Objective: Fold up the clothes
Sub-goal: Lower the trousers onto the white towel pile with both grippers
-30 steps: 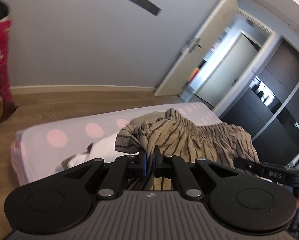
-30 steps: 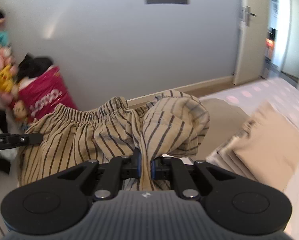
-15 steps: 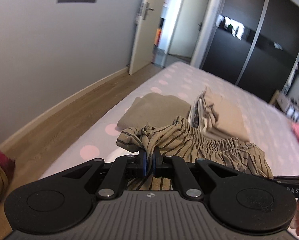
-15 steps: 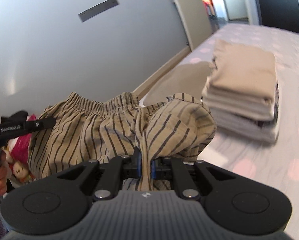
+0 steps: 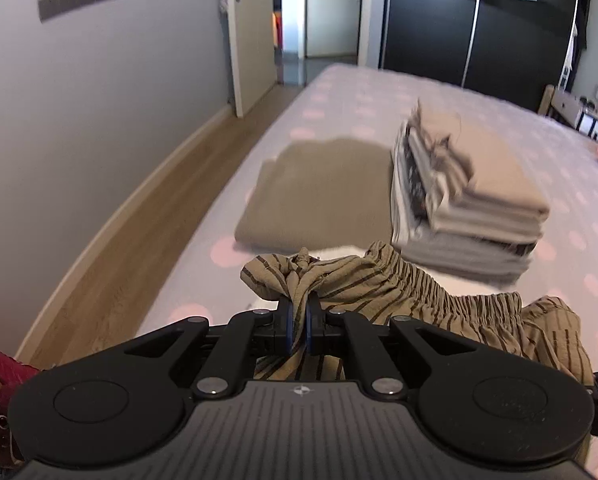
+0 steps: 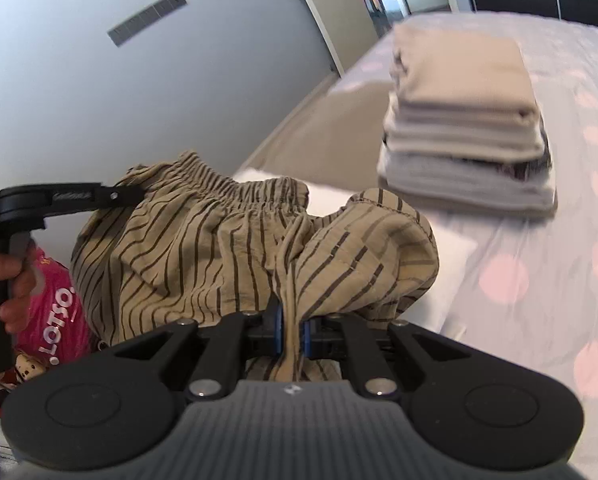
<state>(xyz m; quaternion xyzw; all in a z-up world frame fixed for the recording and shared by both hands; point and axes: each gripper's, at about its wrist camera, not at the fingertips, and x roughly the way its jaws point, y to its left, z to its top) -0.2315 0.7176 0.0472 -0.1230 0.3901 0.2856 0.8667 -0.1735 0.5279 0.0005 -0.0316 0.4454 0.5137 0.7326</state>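
Both cameras have swung round since a second ago: the wall and doorway that filled the views have slid off to the side, and now the bed with the pale pink-dotted sheet (image 5: 499, 92) sits out in front, the garment carried down closer to it.

On the bed there's a tidy stack of folded beige and grey clothes (image 5: 471, 208), and just beside it a flat olive-brown folded piece (image 5: 319, 196). A pink printed bag (image 6: 55, 316) sits on the floor to the left.

The thing being worked is the tan, dark-striped pair of shorts with a gathered elastic waistband (image 6: 203, 240), soft thin woven fabric. It hangs stretched between the two tools near the bed's edge, in front of the stack; can't tell if it touches the sheet yet.

The left tool (image 5: 299, 322) is clenched on a bunched corner at one end of the waistband, and the right tool (image 6: 293, 330) is clamped on a wad of cloth at the other end.

My guess on handling: super light, floppy, won't hold a shape, so it'll sag and wrinkle unless kept taut. The elastic waistband corners are the sensible grab points, since the thicker seam there won't slip out as easily as the thin leg fabric.
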